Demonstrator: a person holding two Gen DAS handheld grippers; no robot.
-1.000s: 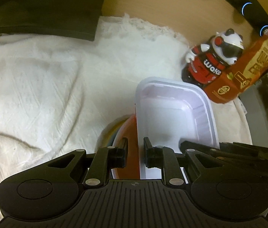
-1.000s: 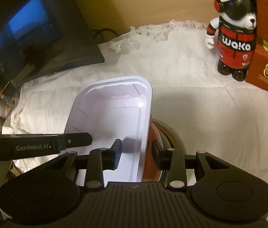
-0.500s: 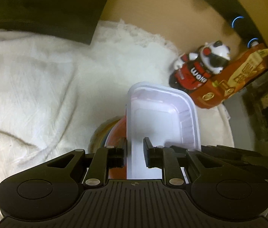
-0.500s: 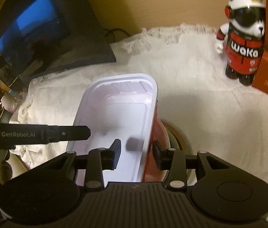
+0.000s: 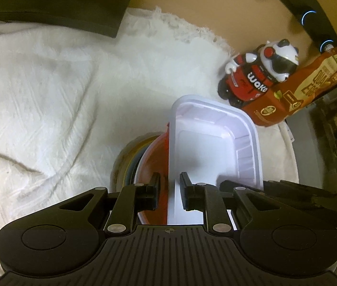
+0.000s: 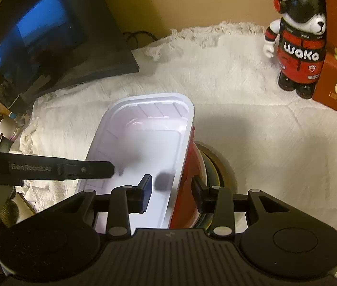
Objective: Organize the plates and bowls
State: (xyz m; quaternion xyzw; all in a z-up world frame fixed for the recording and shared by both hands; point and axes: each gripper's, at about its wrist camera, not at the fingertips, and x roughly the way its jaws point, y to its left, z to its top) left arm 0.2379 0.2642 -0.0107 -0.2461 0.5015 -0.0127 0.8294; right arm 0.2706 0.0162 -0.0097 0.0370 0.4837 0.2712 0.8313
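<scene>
Thin, light, flexible white tray (image 5: 216, 143), pinched at opposite rims by left gripper (image 5: 169, 191) and right gripper (image 6: 172, 191), likely to bow.

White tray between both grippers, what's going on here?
A person holds a gripper in each hand, both on the white tray. The left gripper clamps one long wall, the right gripper straddles the opposite wall. The tray sits on a stack of a red bowl and plates, on the white cloth. A panda figurine stands behind.
</scene>
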